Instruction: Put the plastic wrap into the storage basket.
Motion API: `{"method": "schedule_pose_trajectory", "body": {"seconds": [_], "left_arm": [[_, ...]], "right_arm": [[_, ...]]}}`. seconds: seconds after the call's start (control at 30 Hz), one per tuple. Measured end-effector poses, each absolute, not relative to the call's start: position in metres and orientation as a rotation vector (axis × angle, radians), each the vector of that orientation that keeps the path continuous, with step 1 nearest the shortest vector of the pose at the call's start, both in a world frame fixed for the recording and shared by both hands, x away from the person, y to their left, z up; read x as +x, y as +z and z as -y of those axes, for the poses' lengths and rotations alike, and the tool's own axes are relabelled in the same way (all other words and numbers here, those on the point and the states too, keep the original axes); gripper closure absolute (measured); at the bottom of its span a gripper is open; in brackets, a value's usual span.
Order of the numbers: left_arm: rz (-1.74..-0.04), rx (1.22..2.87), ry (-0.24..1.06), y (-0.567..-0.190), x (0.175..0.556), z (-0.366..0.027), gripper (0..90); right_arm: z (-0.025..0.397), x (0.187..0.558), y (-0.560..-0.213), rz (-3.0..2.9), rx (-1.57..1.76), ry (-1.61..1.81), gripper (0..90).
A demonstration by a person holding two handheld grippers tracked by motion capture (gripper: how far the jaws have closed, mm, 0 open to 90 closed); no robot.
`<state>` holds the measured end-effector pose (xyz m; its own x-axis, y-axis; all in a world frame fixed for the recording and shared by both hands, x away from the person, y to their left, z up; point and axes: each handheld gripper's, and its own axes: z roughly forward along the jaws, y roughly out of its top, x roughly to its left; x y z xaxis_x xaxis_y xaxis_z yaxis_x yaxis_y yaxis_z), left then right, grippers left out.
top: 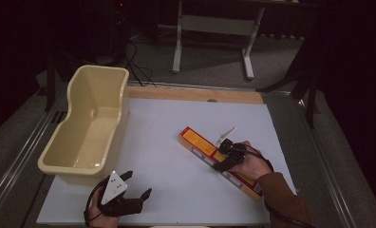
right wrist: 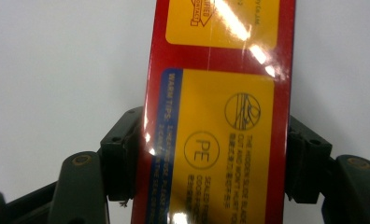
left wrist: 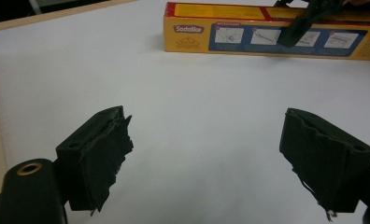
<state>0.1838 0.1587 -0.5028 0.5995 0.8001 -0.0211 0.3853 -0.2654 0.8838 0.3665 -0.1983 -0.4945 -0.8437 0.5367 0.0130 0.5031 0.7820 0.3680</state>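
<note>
A red box (top: 214, 159) with yellow panels and a blue strip lies by a cream tub (top: 89, 126) on the white table (top: 176, 190).

"Sodollke", probably, on box (left wrist: 267, 35)

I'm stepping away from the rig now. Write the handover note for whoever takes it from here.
Right claw: jaws closed on the long sides of the long red and yellow box, which lies flat on the white table.
Left claw: open, holding nothing, near the table's front edge beside the cream tub.
Done: the box is gripped. The tub looks to have nothing in it.
Left: lift the box; it probably goes into the tub, though that is a guess.
</note>
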Motion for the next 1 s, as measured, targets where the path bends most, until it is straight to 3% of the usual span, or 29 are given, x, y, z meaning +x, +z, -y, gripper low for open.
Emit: {"method": "schedule_pose_trajectory", "body": {"seconds": [0.27,0.53,1.0], "left_arm": [[-0.955,1.875,0.546,-0.503,0.184,-0.158,15.6],[-0.955,1.871,0.548,-0.503,0.184,-0.159,15.6],[-0.957,1.870,0.547,-0.503,0.184,-0.159,15.6]], "right_arm": [[0.185,0.376,-0.500,-2.940,0.808,0.383,33.8],[0.174,0.380,-0.497,-2.936,0.904,0.224,40.1],[0.171,0.378,-0.488,-2.900,1.035,0.284,41.8]]}}
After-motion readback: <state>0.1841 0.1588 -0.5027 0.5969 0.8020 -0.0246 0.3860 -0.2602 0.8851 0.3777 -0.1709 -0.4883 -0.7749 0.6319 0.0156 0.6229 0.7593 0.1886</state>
